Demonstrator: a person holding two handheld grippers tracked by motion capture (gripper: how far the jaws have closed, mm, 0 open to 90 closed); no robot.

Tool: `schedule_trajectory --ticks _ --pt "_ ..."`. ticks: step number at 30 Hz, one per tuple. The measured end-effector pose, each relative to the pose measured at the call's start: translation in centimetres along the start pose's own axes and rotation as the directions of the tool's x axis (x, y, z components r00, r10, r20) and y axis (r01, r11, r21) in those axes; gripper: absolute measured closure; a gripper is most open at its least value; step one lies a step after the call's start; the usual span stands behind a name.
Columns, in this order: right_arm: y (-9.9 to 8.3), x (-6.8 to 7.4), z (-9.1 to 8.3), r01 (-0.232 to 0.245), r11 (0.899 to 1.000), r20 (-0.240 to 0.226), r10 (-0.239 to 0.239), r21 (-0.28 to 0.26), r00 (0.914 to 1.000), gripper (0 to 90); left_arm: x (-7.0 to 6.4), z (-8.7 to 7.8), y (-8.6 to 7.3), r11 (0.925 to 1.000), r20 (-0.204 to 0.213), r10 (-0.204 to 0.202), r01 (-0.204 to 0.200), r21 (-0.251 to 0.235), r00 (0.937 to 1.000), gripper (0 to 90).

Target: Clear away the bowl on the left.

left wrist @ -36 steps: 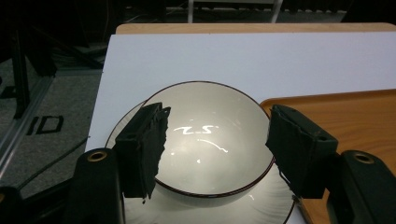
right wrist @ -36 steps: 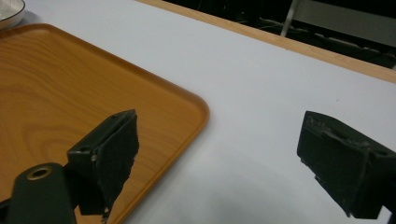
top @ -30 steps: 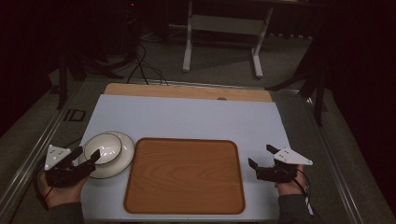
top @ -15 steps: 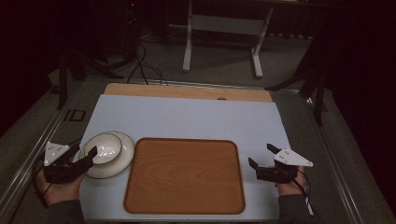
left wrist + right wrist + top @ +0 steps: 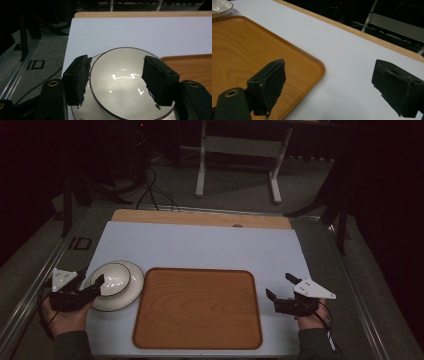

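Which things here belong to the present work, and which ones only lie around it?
In the work:
- left gripper, open, jaws on either side of the bowl
- plate under the bowl

Lying about:
- wooden tray, nothing on it
- right gripper, open, beside the tray

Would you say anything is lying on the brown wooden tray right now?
No, the brown wooden tray is bare in the high view; the white bowl sits beside it.

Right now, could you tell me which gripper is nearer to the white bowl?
Left. The left gripper has its open jaws astride the bowl; the right gripper sits across the wooden tray.
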State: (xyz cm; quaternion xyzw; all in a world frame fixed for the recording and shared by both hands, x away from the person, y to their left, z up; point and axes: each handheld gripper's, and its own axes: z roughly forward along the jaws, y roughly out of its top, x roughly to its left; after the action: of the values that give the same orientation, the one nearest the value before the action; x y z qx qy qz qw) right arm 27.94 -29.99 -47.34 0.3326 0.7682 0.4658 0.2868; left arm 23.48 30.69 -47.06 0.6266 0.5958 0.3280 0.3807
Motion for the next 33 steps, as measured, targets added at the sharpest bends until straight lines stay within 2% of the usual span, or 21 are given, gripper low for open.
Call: schedule_trajectory --ticks 11,15,17,18,22,25,28,33 --pt "0.1 0.0 -0.1 0.006 1.000 0.006 -0.006 -0.010 1.0000 11.5 1.0 1.2 -0.3 0.9991 -0.019 -0.018 0.019 0.037 0.9996 38.6" --pt "0.1 0.0 -0.1 0.006 1.000 0.011 -0.006 -0.011 0.9999 11.5 1.4 2.2 -0.7 0.9968 -0.037 -0.034 0.036 0.071 0.9987 38.6" --pt "0.1 0.0 -0.1 0.006 1.000 0.012 -0.006 -0.014 0.9999 11.5 1.4 2.2 -0.7 0.9968 -0.037 -0.034 0.036 0.071 0.9987 38.5" --pt "0.1 0.0 -0.1 0.005 1.000 0.013 -0.005 -0.017 0.9999 11.5 1.6 2.7 -0.8 0.9947 -0.044 -0.042 0.046 0.092 0.9981 38.4" --pt "0.1 0.0 -0.1 0.006 1.000 0.016 -0.005 -0.017 0.9999 11.5 1.7 3.0 -0.9 0.9939 -0.048 -0.046 0.050 0.098 0.9978 38.0" --pt "0.1 0.0 -0.2 0.006 1.000 0.017 -0.005 -0.019 0.9998 11.5 1.8 3.4 -0.9 0.9910 -0.061 -0.048 0.055 0.122 0.9970 38.3" --pt "0.1 0.0 -0.2 0.005 1.000 0.019 -0.005 -0.018 0.9998 11.5 1.8 3.5 -0.8 0.9875 -0.071 -0.074 0.083 0.134 0.9947 40.0" --pt "0.1 -0.2 -0.3 0.001 1.000 0.026 0.000 -0.023 0.9997 11.5 2.2 4.2 -1.0 0.9738 -0.078 -0.115 0.128 0.188 0.9902 45.3"
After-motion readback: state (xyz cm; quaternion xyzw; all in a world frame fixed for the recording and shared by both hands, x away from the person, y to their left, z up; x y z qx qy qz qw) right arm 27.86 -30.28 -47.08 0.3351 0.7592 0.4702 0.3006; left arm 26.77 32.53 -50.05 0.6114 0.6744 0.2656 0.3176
